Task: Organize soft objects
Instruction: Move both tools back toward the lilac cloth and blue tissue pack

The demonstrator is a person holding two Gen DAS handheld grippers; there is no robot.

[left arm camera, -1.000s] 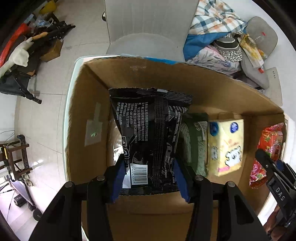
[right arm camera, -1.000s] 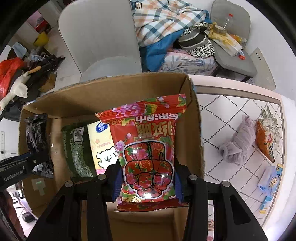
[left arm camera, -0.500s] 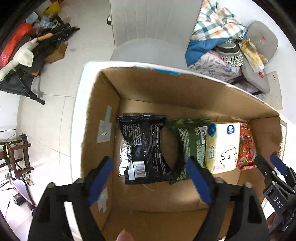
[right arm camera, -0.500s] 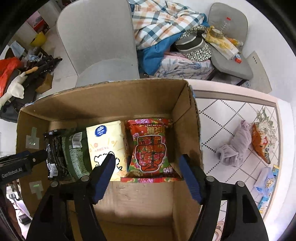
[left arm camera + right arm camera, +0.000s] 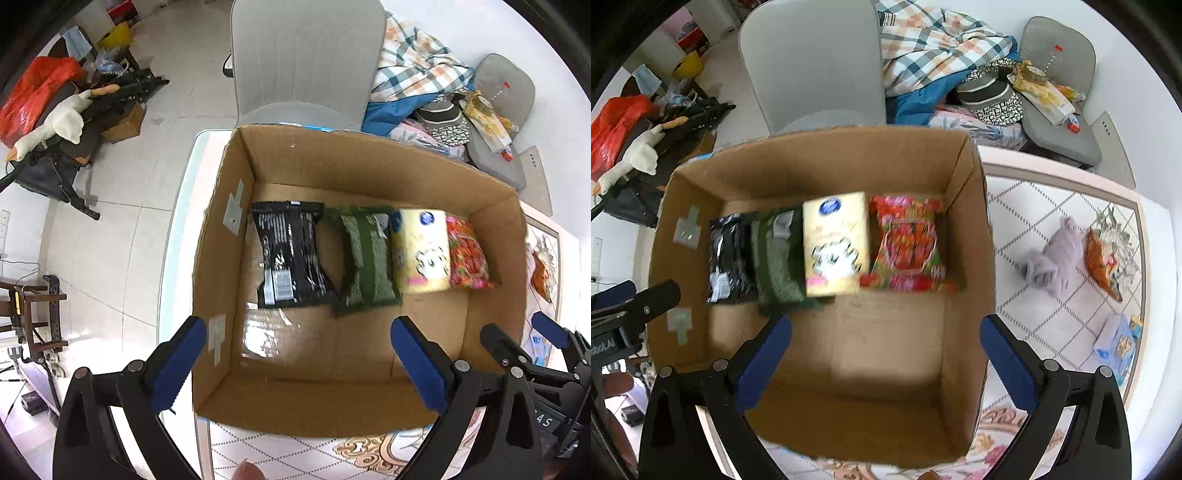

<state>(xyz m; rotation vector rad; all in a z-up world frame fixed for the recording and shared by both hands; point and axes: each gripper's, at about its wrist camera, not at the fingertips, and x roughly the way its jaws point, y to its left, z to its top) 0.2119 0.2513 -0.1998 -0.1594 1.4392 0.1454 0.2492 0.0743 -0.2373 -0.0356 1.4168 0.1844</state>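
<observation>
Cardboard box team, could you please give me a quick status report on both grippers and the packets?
Left gripper open, empty. Right gripper open, empty. Four packets in a row inside the cardboard box. Grey cloth out on the table, path unobstructed.

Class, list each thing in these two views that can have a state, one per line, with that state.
Box: open-topped, on the table.
Black packet: lying in the box, at the left end of the row.
Green packet: in the box, beside the black one.
Yellow pack: in the box, third along.
Red packet: in the box, by the right wall.
Grey cloth: bunched, on the table outside the box.
Left gripper: open, empty.
Right gripper: open, empty.
</observation>
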